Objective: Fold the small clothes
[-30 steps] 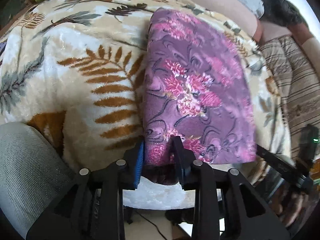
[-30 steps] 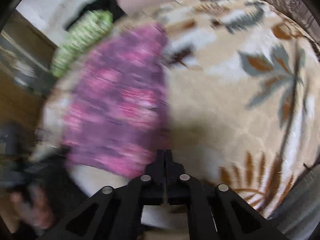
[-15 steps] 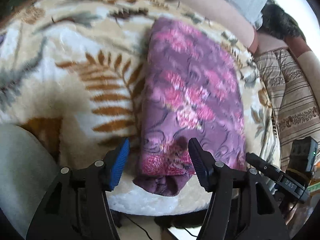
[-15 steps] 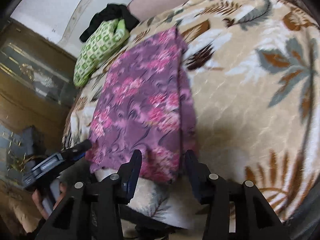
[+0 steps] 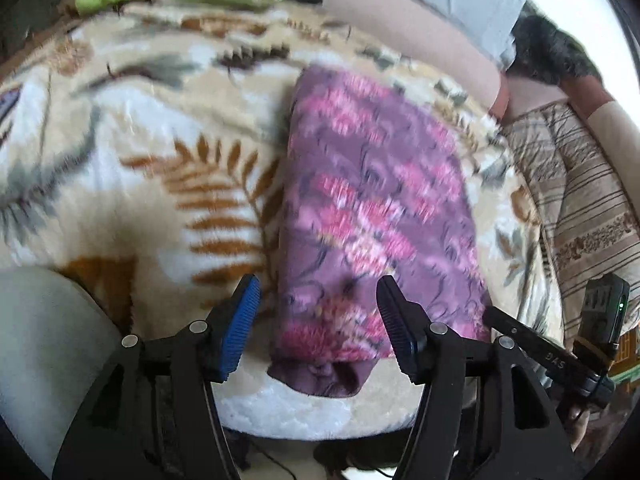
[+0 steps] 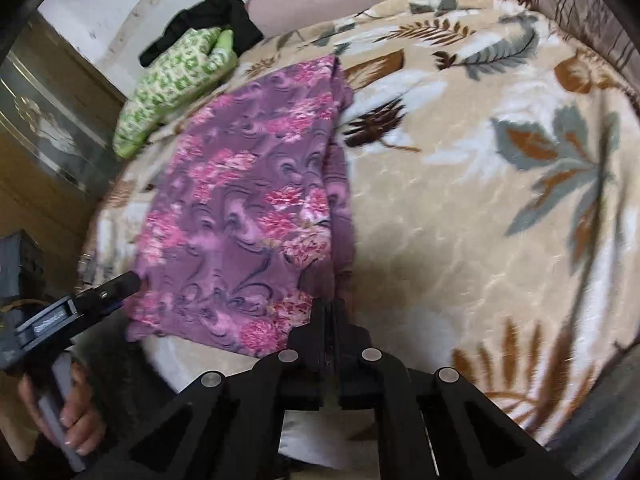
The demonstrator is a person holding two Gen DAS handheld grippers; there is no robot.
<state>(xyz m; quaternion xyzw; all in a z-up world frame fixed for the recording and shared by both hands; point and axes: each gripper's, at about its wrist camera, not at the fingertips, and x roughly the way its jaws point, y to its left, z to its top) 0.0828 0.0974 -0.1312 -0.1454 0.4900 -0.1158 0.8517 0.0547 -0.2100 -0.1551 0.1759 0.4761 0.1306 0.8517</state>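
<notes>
A purple cloth with pink flowers (image 5: 372, 216) lies folded lengthwise on a cream leaf-print blanket (image 5: 132, 148). My left gripper (image 5: 316, 316) is open, its jaws on either side of the cloth's near end, holding nothing. In the right wrist view the same cloth (image 6: 248, 200) lies left of centre. My right gripper (image 6: 329, 308) is shut, its tips at the cloth's near right corner; whether fabric is pinched between them is not clear. The other gripper shows at the left edge (image 6: 76, 304).
A green patterned cloth (image 6: 176, 84) and a black garment (image 6: 208, 24) lie at the far end of the blanket. A striped cushion (image 5: 580, 208) lies to the right. A wooden cabinet (image 6: 44, 152) stands beside the bed.
My left gripper let go of the cloth's near end, opened wide and drew back. My right gripper opened half a second ago and has shut again at the cloth's near right corner.
</notes>
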